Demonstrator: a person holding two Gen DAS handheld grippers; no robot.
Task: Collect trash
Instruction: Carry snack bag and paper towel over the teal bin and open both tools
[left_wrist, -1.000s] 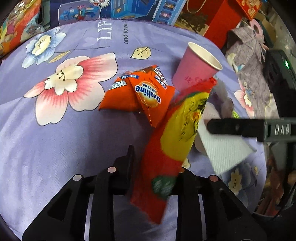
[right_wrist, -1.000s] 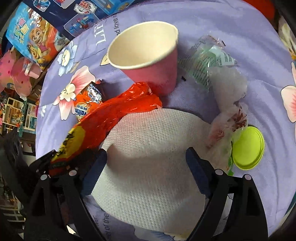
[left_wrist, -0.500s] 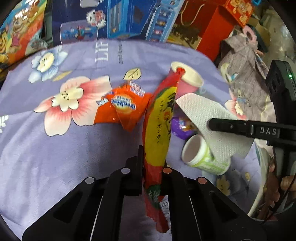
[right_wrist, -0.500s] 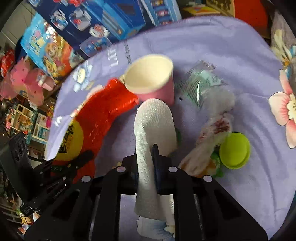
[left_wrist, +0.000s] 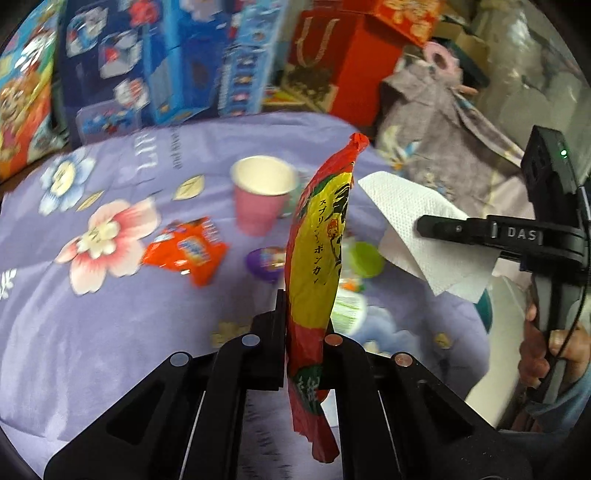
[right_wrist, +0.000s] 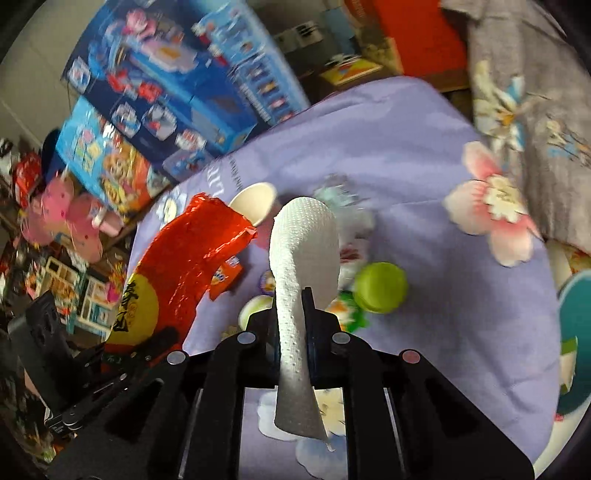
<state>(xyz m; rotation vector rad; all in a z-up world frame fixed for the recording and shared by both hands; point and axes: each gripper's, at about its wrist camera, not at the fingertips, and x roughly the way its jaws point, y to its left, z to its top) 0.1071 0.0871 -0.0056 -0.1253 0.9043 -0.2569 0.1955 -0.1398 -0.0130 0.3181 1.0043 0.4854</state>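
Snack wrapper (left_wrist: 314, 266) stands upright in left gripper (left_wrist: 304, 325).

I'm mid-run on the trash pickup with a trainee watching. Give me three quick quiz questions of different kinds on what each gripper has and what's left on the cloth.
1. True or false: the left gripper is clamped on a red and yellow snack wrapper.
2. What does the right gripper hold? A) pink paper cup B) white paper towel C) green lid
3. Fill in: the pink paper cup stands ____ on the purple floral cloth.

Key: 1 true. 2 B, the white paper towel; its fingers are closing on it. 3 upright.
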